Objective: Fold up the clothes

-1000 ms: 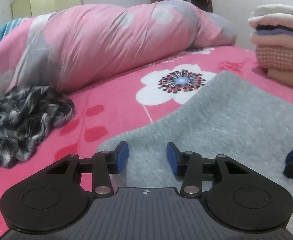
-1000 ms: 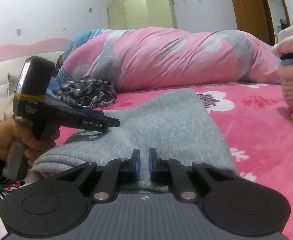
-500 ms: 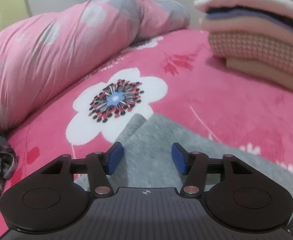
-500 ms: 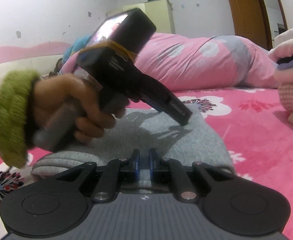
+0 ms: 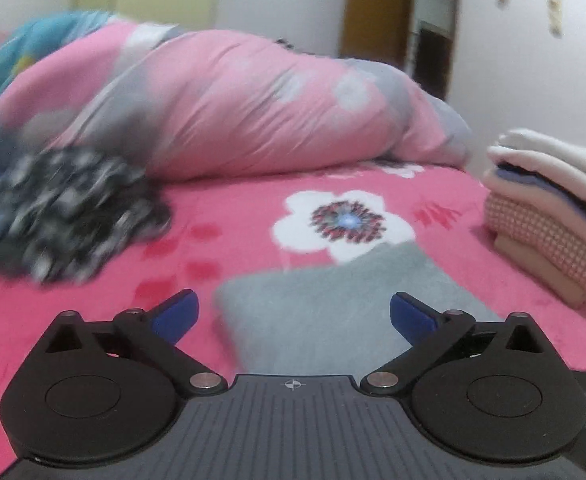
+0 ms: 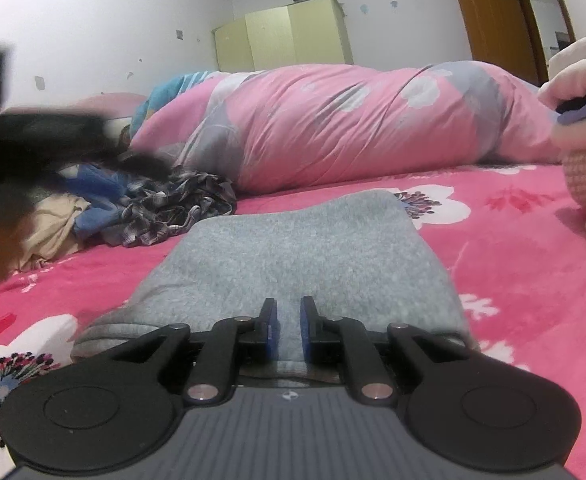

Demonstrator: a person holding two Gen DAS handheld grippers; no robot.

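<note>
Left gripper (image 5: pixel 291 314) jaws are spreading wide, empty; right gripper (image 6: pixel 285 330) jaws are easing off the grey garment's (image 6: pixel 301 248) hem, so I risk the fold springing loose

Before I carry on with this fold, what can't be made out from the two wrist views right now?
- Right wrist view: the left gripper is a motion-blurred smear at the left edge; its fingers cannot be read there.
- Right wrist view: the near hem of the grey garment lies under the right gripper, whose fingers are opening.
- Both views: the folded stack is cut off by the right edge.
- Left wrist view: the checked shirt is blurred.
</note>
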